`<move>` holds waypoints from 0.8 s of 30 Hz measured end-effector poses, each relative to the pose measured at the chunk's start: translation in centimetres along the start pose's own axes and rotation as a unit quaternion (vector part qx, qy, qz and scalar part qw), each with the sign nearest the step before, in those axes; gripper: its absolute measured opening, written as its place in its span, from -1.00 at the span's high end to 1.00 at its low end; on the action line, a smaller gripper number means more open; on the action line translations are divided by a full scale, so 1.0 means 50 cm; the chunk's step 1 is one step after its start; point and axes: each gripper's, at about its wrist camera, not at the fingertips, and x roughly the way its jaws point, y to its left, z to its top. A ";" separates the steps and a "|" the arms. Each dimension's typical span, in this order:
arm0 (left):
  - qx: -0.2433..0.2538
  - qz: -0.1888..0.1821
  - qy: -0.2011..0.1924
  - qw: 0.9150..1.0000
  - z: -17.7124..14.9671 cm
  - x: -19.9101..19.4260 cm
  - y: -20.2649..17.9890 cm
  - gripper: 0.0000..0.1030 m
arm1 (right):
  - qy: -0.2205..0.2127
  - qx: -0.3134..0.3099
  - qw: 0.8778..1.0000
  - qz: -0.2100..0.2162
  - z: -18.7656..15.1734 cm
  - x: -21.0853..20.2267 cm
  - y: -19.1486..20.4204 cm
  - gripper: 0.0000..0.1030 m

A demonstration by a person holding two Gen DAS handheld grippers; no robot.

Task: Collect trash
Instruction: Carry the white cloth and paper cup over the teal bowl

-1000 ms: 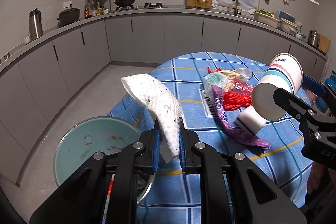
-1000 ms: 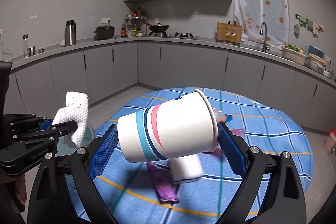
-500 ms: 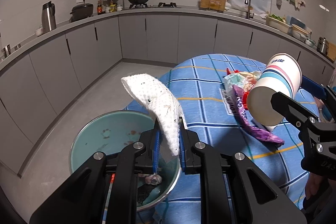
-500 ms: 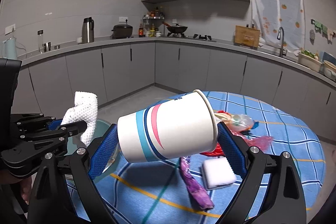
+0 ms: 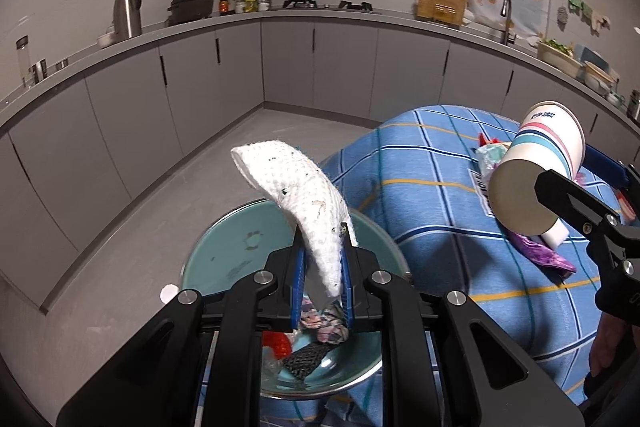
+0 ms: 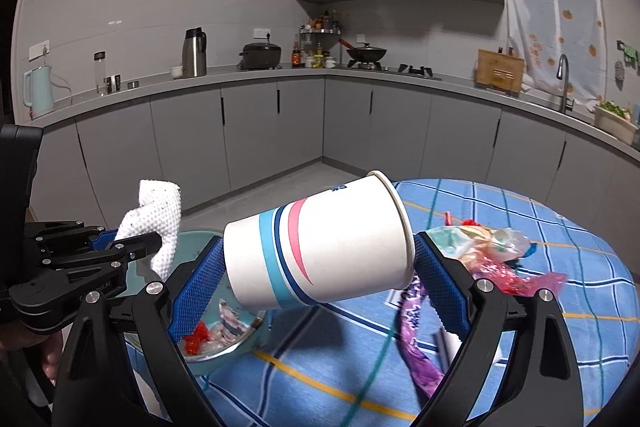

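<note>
My left gripper (image 5: 322, 291) is shut on a dirty white cloth (image 5: 298, 195), held right above a teal bowl (image 5: 224, 259) at the table's left edge. The bowl holds several scraps, red and dark ones among them. My right gripper (image 6: 316, 275) is shut on a striped paper cup (image 6: 320, 247) lying on its side, held above the blue checked table (image 6: 400, 367), to the right of the bowl (image 6: 192, 243). The cup also shows in the left wrist view (image 5: 536, 179). The cloth shows in the right wrist view (image 6: 158, 223).
More trash lies on the table: a purple wrapper (image 6: 416, 343), a red net and crumpled plastic bags (image 6: 488, 255), and a white block (image 5: 558, 233). Grey kitchen cabinets (image 5: 340, 67) line the walls behind. Bare floor (image 5: 160, 207) lies left of the table.
Both grippers have moved left toward the bowl. The cloth now hangs over the bowl and the cup is closer to it. The trash pile has slid to the right in both views.
</note>
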 end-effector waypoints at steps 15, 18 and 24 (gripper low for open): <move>-0.027 0.017 0.008 0.999 -0.005 0.014 0.066 0.70 | 0.015 -0.019 0.998 0.058 0.013 0.061 0.079 -0.76; -0.032 0.021 0.014 0.999 -0.011 0.022 0.073 0.70 | 0.020 -0.021 0.997 0.069 0.013 0.077 0.093 -0.76; -0.038 0.026 0.020 0.999 -0.014 0.032 0.087 0.69 | 0.029 -0.028 0.996 0.080 0.016 0.105 0.111 -0.76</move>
